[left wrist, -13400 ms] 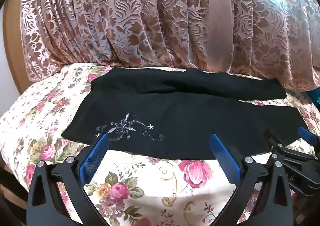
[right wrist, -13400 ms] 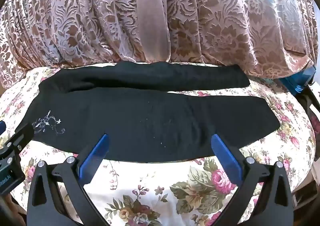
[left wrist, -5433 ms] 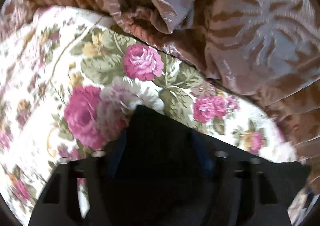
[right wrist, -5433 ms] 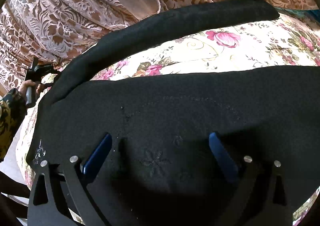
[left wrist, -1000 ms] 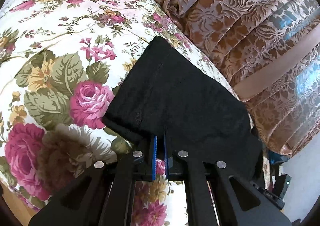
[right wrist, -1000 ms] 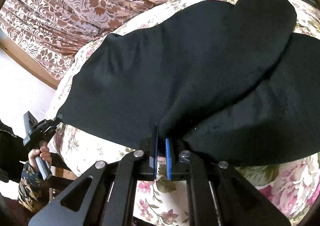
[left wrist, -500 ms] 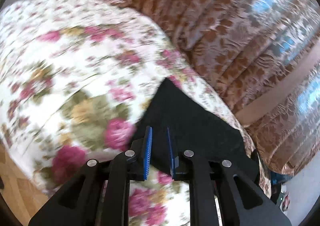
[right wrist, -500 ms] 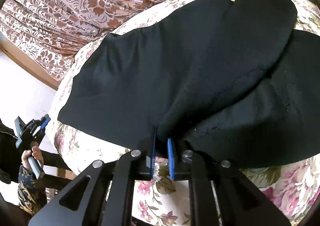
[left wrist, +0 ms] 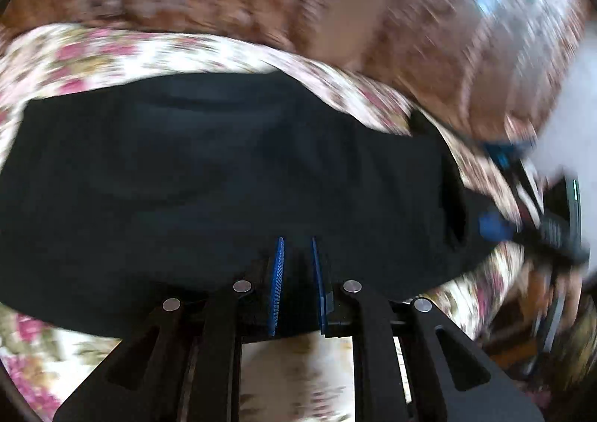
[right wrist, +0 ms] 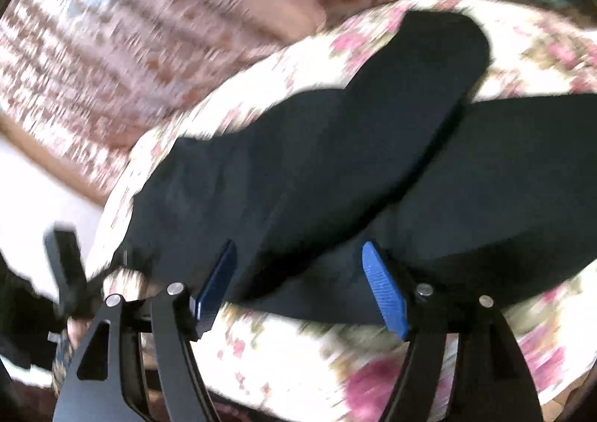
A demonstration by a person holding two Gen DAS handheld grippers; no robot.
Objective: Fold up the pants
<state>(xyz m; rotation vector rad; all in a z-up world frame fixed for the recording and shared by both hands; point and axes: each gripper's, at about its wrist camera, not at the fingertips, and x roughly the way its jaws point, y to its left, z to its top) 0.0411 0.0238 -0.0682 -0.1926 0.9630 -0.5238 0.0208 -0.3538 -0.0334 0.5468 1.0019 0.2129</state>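
Pants [right wrist: 317, 168] lie folded lengthwise on the bed [right wrist: 298, 355]; our right tongs [right wrist: 298, 284] are opening, empty, left tongs [left wrist: 296, 272] narrow and empty. Next we regrip toward three o'clock, we judge.

You see soft, dull black cloth pants [left wrist: 224, 179] on a flowery cloth cover [right wrist: 298, 355], and ridged blue pads [right wrist: 384, 291].

Both tools are matte black plastic. The left gripper [left wrist: 297, 254] has thin blue ribbed pads [left wrist: 277, 284] and round silver screws [left wrist: 242, 286]. The right gripper [right wrist: 302, 265] carries the same blue pads [right wrist: 384, 287] on slotted black arms with silver screws [right wrist: 423, 288].
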